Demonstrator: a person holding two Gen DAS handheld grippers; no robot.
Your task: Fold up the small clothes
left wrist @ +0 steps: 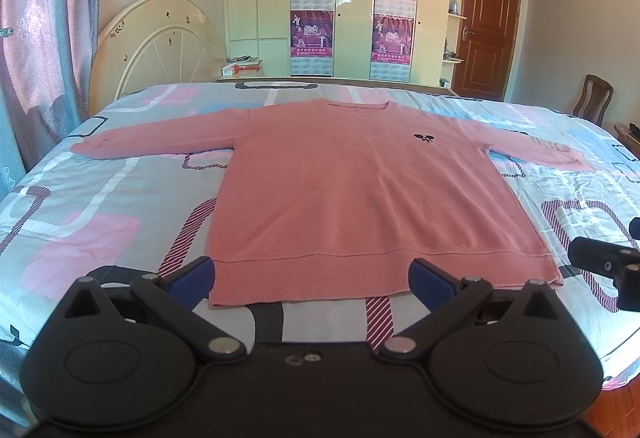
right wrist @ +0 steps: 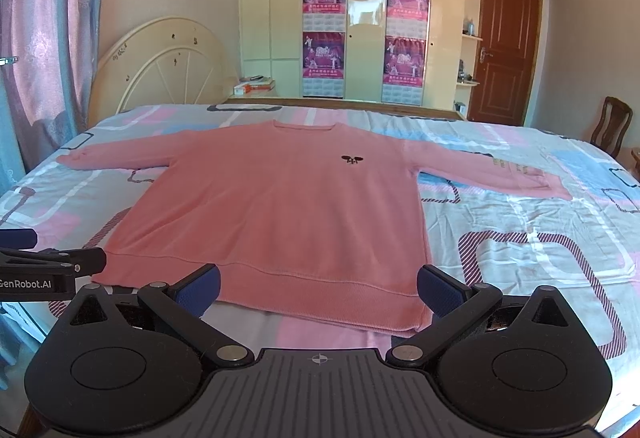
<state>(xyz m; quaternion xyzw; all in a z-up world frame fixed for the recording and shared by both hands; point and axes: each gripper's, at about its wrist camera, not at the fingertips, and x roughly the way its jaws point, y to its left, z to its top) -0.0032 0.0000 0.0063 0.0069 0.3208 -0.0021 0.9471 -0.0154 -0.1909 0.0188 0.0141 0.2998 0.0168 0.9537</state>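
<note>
The pink knit sweater (left wrist: 360, 190) lies flat on the bed (left wrist: 100, 198), neck toward 12 o'clock, ribbed hem toward 6, sleeves stretched along 9 to 3. Left gripper (left wrist: 312, 278) and right gripper (right wrist: 320, 286) both hang spread wide at the hem, holding nothing

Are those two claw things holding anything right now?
No. The left gripper and right gripper are both open, empty, hovering by the hem of the flat pink knitted sweater.
</note>
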